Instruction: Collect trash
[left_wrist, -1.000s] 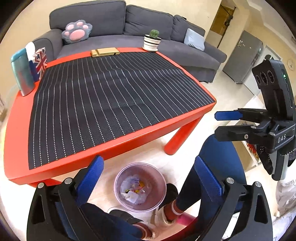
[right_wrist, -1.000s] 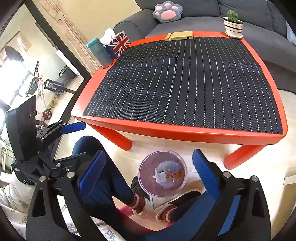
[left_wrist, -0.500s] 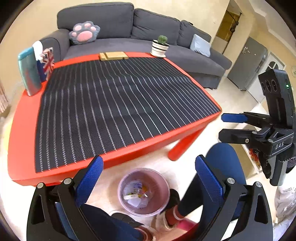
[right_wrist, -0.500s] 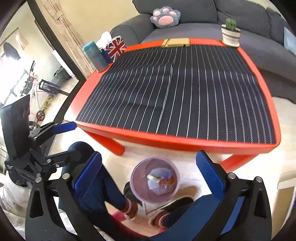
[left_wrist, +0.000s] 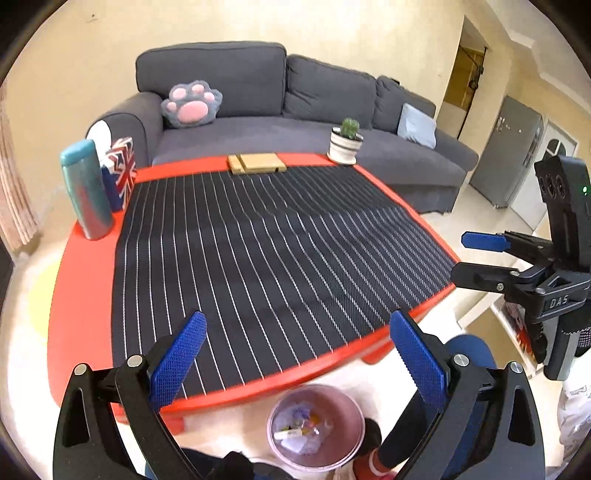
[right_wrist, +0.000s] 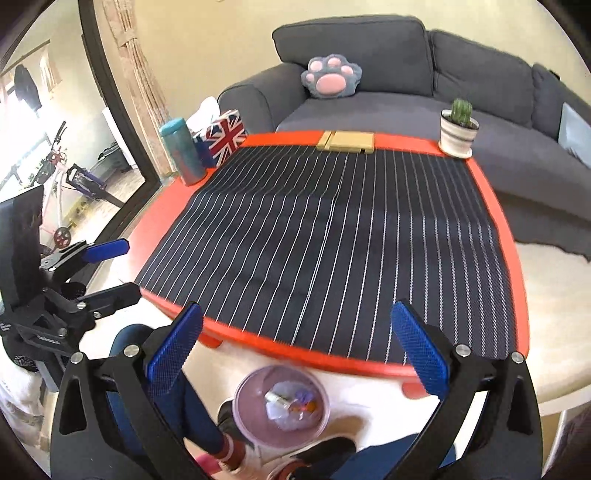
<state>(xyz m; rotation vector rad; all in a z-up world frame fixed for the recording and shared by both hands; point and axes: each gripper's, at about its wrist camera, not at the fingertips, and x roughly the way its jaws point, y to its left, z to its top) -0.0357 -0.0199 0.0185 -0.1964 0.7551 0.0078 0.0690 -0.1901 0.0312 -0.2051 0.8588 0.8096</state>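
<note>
One red low table (left_wrist: 85, 280), one black mat with white pinstripes (left_wrist: 266, 251) on it. One teal cylindrical tumbler (left_wrist: 85, 190), one Union Jack tissue box (left_wrist: 121, 170), one tan flat wooden block set (left_wrist: 256, 163), one small cactus in a striped white pot (left_wrist: 346, 144). One pink translucent trash bin (left_wrist: 316, 430) on the floor; pieces inside too jumbled to count. One dark grey sofa (left_wrist: 325, 92): one paw-shaped cushion (left_wrist: 192, 104), one pale blue pillow (left_wrist: 416, 125). Two blue-padded grippers: left (left_wrist: 299, 363), right (right_wrist: 297, 347).
</note>
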